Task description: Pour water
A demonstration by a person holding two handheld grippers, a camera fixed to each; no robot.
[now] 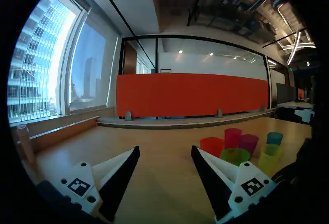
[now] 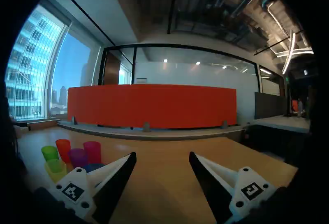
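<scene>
Smooth, pale wood-grain worktop (image 1: 123,137) with a soft sheen. White plastic fingers with matt black inner faces on the left tool (image 1: 165,148) and the right tool (image 2: 162,154). Right of the left tool, cups (image 1: 233,137) of smooth, translucent coloured plastic. Ahead of both tools, a matt, even orange panel (image 1: 189,94); above it, a glossy, reflective glass partition (image 1: 205,57).

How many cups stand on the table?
6, grouped together in the left gripper view: orange cup, pink cup, purple cup, teal cup behind; green cup, yellow cup in front. Others may be hidden.
</scene>
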